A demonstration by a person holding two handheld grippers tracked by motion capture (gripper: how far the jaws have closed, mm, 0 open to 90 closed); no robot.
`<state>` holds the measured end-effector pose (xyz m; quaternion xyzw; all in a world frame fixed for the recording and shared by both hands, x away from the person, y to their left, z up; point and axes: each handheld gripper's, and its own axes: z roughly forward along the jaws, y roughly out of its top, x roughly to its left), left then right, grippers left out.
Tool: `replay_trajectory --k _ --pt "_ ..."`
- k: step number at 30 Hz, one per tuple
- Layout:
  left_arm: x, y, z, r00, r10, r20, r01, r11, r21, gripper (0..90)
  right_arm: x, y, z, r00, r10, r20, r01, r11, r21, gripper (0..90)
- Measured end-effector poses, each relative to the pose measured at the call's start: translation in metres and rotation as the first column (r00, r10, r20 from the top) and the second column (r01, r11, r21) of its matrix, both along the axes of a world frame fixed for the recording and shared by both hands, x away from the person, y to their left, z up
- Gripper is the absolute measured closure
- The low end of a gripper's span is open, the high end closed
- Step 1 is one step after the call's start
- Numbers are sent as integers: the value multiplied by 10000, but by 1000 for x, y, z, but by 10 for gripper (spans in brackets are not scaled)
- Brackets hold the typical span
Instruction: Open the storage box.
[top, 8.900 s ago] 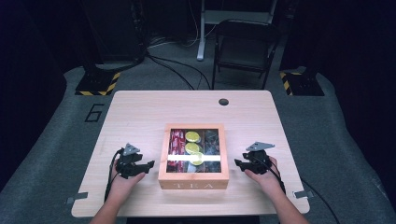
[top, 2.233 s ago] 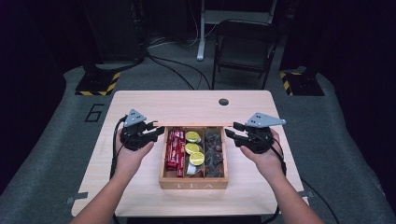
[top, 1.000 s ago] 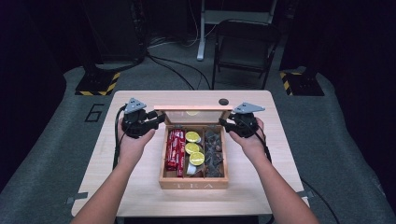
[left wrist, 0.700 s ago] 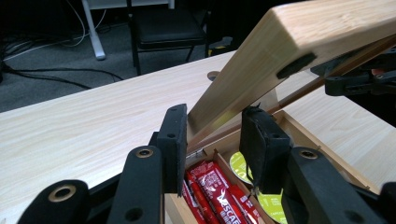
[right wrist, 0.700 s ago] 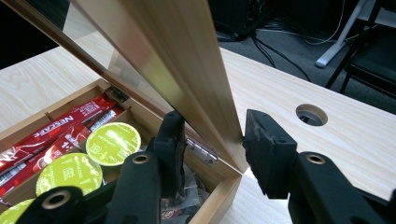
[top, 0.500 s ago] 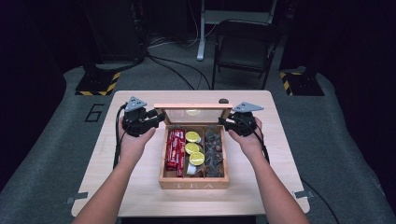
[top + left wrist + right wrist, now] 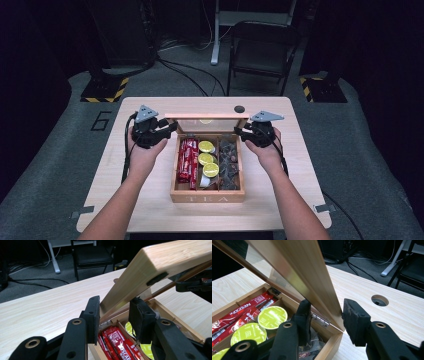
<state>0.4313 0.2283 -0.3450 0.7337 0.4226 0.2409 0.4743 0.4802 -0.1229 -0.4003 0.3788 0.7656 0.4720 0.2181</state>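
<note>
A wooden tea box [image 7: 207,192] sits in the middle of the table [image 7: 150,210], its front face marked "TEA". Its hinged lid [image 7: 206,120] is raised at the far edge, standing nearly upright, with a clear pane set in a wooden frame. Inside, red stick packets [image 7: 188,160] fill the left compartment, green-topped capsules [image 7: 207,159] the middle one and dark wrapped pieces [image 7: 229,162] the right one.

The left gripper [image 7: 161,131] is at the lid's left end; in the left gripper view its jaws [image 7: 115,315] stand on either side of the frame's edge, part-way apart, and I cannot tell whether the pads truly press on the wood. The right gripper [image 7: 246,133] is at the lid's right end; in the right gripper view its jaws [image 7: 325,313] straddle the frame near the small metal hinge [image 7: 319,319], with a gap showing beside the right pad, so they look loose around it rather than clamped.

The lid is likely light and stiff, but the smooth finished wood may slip between flat pads, and the pane and small hinges look delicate. The sound hold is on the wooden side rails, both ends together, so the lid swings evenly and the hinges are not twisted.
</note>
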Motion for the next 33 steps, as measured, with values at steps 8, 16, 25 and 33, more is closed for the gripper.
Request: replay_trajectory --k 8,16,25,33 --pt "1 2 -2 10000 -68 55 69 9999 -158 612 0 0 0 10000 27 51 -26 10000 -38 592" --pt "0 2 -4 10000 -61 49 61 10000 -58 613 1 0 0 10000 2 98 -2 10000 -35 597" --pt "-7 5 -16 10000 -61 -59 60 9999 -154 609 2 -1 0 10000 69 62 -70 10000 45 594" --pt "-13 8 -37 9989 64 -472 -85 9990 -444 602 1 -2 0 9998 167 -66 -166 9998 92 591"
